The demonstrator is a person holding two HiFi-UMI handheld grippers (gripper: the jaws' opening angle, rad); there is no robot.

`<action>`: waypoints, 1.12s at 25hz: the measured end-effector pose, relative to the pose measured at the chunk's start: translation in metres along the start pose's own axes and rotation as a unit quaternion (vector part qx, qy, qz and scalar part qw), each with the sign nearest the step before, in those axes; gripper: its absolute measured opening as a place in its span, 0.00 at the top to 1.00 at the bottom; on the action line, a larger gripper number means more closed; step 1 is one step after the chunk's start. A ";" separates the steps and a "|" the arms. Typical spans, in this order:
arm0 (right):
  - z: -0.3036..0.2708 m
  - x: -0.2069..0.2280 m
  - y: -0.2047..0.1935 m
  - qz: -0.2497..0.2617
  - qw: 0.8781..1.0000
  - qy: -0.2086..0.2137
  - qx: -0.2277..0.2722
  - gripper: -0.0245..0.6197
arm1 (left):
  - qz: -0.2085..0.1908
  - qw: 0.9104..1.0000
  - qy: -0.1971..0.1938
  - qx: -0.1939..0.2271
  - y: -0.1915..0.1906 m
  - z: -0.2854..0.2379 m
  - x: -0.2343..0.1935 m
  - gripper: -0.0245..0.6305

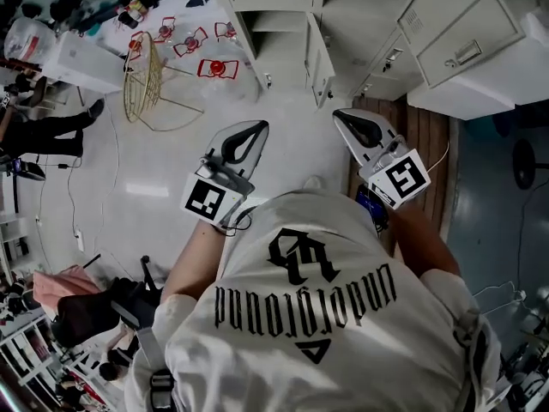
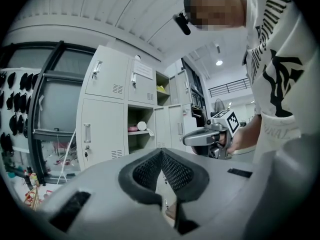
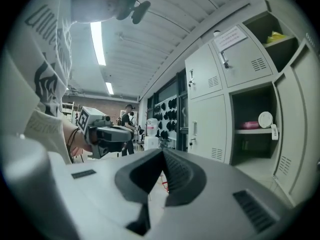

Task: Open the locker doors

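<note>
1. Pale floor (image 1: 292,148) fills the middle of the head view. The grey lockers (image 1: 283,7) are ranged along the top edge, well apart from both grippers.
2. The left gripper (image 1: 256,127) is seen clenched on nothing, its pads met at the tip in its own view. The right gripper (image 1: 345,115) is likewise closed and empty.
3. At the left of the left gripper view, several closed doors (image 2: 102,134) are shown. An open compartment (image 2: 140,139) with a shelf is seen just to their right, near the middle of the frame.
4. A handle (image 2: 87,133) cannot be taken while the jaws are pressed together. If a gripper is brought to a door as it is, the handle is likely to be struck or slid off, and the door merely pushed against its frame.
5. The handle's form is too small to be made out with certainty. A pinch may therefore be aimed at a part that offers no hold.
6. The swung-out door (image 1: 319,54) at the top centre of the head view could be knocked by the right gripper, or could be left standing in the way of its neighbour.
7. The wire frame (image 1: 144,80) at the upper left could be caught underfoot as the lockers are approached.
8. The grippers are held near each other, so they could be knocked together if both are sent to one door.
</note>
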State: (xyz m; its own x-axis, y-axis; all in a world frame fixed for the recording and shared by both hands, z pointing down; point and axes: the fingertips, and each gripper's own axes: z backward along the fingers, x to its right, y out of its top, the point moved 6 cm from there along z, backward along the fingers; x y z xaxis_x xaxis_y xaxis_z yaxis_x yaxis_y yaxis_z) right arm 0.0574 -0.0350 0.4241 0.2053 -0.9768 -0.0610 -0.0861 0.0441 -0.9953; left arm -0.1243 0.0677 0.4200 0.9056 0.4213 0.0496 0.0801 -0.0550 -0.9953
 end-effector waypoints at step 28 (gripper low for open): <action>-0.039 -0.255 0.029 0.028 0.997 -0.076 0.003 0.95 | -0.011 0.999 -0.052 0.008 -0.019 0.247 -0.014 0.95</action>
State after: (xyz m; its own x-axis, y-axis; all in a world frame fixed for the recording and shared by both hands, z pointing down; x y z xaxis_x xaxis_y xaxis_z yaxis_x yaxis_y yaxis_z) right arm -0.0360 0.2075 0.4134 0.3451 -0.9301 -0.1257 -0.0959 0.0983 -0.9905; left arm -0.2413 0.2863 0.4171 0.8559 0.5133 0.0634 0.0921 -0.0308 -0.9953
